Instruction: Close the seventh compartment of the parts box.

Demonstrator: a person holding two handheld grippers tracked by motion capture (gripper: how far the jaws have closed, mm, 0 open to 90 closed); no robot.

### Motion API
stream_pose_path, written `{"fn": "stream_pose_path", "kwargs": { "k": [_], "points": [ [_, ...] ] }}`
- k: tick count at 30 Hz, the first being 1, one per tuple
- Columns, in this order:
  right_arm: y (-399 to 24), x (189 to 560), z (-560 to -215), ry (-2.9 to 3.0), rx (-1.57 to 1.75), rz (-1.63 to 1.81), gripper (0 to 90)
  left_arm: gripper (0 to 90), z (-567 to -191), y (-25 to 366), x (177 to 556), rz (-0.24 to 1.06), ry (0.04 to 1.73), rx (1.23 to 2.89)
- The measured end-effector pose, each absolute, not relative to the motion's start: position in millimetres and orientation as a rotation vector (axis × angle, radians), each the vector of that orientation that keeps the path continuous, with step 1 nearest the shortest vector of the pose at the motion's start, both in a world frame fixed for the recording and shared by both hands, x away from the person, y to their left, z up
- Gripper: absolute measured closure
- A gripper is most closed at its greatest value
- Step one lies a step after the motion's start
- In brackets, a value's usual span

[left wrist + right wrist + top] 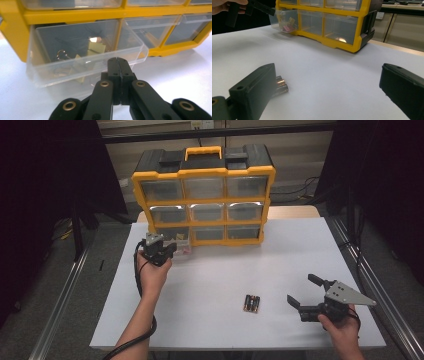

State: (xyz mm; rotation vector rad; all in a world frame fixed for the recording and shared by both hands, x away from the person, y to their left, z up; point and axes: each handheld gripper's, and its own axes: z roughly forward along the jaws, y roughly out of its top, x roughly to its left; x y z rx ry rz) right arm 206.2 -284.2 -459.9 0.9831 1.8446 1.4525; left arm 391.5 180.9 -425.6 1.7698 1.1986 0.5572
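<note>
We see our left gripper (117, 65) with its two black jaws pressed tight together. Nothing sits between them. Right past the jaw tips is a clear drawer (82, 56), pulled partway out of the bottom corner of the yellow box (75, 16). The tips look like they sit just at the drawer's front edge, maybe touching it, but we cannot tell for sure. Inside the drawer, beyond the jaws, lie some small bits (93, 47): pale yellow pieces and a little metal ring. They are blurry through the plastic.

From above, our left hand (152, 275) holds that gripper up by the drawer (181, 247) at the foot of the box (203, 195).

Our right gripper (303, 291) has its jaws spread wide apart. They hold nothing. The batteries (280, 86) lie on the white table (332, 75) just beside one jaw, partly hidden behind it. The other jaw is well apart from them. Far past the jaws stands the yellow box (332, 42).

From above, the batteries (251, 303) lie near the open jaws, not touching them.
</note>
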Motion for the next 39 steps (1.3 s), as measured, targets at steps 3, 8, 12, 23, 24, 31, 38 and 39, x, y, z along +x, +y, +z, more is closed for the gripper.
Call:
{"fn": "stream_pose_path", "kwargs": {
  "k": [3,8,12,23,24,31,38,39],
  "points": [
    [-284,206,-460,1.846,0.985,1.456,0.6,90.0,-427,180,393,0.560,1.206,1.750],
    [-285,206,-460,1.842,0.983,1.456,0.6,90.0,-428,177,397,0.570,1.198,1.747],
    [-285,206,-460,1.841,0.993,1.451,0.6,90.0,-429,176,400,0.583,1.211,1.744],
    [-286,207,-460,1.848,0.984,1.454,0.6,90.0,-430,175,407,0.608,1.216,1.733],
    [-286,207,-461,1.843,0.990,1.450,0.6,90.0,-430,174,407,0.612,1.222,1.730],
    [-286,207,-460,1.844,0.988,1.453,0.6,90.0,-429,173,412,0.620,1.219,1.721],
    [-286,207,-460,1.842,0.990,1.460,0.6,89.9,-430,171,417,0.636,1.222,1.717],
    [-286,207,-460,1.841,0.991,1.460,0.6,89.9,-430,170,417,0.645,1.228,1.715]
  ]
}}
